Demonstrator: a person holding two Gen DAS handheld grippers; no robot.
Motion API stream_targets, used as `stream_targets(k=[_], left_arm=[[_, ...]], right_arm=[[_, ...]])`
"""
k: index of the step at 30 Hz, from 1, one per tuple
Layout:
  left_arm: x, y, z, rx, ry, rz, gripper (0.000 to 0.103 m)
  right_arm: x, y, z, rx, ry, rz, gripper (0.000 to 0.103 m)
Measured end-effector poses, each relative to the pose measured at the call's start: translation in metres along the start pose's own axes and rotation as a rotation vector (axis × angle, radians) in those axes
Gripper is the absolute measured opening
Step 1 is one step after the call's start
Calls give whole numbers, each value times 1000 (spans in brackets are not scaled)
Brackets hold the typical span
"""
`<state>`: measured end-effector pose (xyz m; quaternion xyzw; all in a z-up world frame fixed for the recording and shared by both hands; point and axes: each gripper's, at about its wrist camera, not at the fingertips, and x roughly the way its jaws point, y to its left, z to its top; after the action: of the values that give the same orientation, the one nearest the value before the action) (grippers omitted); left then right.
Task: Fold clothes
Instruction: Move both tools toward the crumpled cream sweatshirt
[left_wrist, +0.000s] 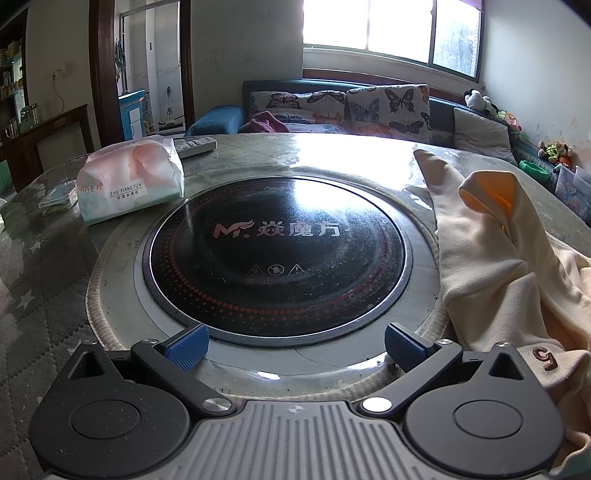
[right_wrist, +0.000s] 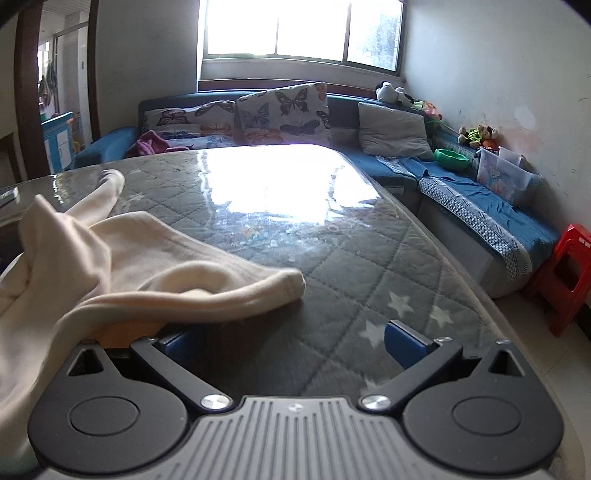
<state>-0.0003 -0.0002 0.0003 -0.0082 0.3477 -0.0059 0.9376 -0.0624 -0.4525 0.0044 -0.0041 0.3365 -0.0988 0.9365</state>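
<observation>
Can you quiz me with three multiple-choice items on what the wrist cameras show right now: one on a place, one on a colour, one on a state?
1. Where does the tissue pack lie relative to the round black cooktop in the left wrist view?
A. Beyond it, to the left
B. On top of it
C. To its right, under the garment

2. What colour is the garment on the table?
A. Dark blue
B. Cream
C. Red

3. How do the left gripper and right gripper stand?
A. Both shut on cloth
B. Left open, right shut
C. Both open, holding nothing

Answers: 1 A, the pack sits on the tabletop left of the cooktop; 2 B, the cloth is cream with an orange lining; 3 C, both pairs of blue pads stand wide apart with nothing between them.
</observation>
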Motion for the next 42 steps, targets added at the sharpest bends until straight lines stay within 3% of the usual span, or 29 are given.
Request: stream_targets(k=[7, 9, 16, 30, 42], left_arm=[[-15, -6, 4, -20, 1, 5, 103], [-19, -10, 7, -17, 4, 5, 103], [-55, -32, 7, -9, -27, -7, 103], [-86, -62, -3, 10, -3, -52, 103], [-99, -81, -15, 41, 21, -75, 103]], right_arm=[[-30, 12, -14, 16, -25, 6, 103], [-46, 6, -13, 39, 12, 52, 103], [-79, 27, -15, 4, 14, 155, 103], [-95, 66, -26, -40, 63, 250, 103], [-108, 77, -34, -72, 68, 263, 103]])
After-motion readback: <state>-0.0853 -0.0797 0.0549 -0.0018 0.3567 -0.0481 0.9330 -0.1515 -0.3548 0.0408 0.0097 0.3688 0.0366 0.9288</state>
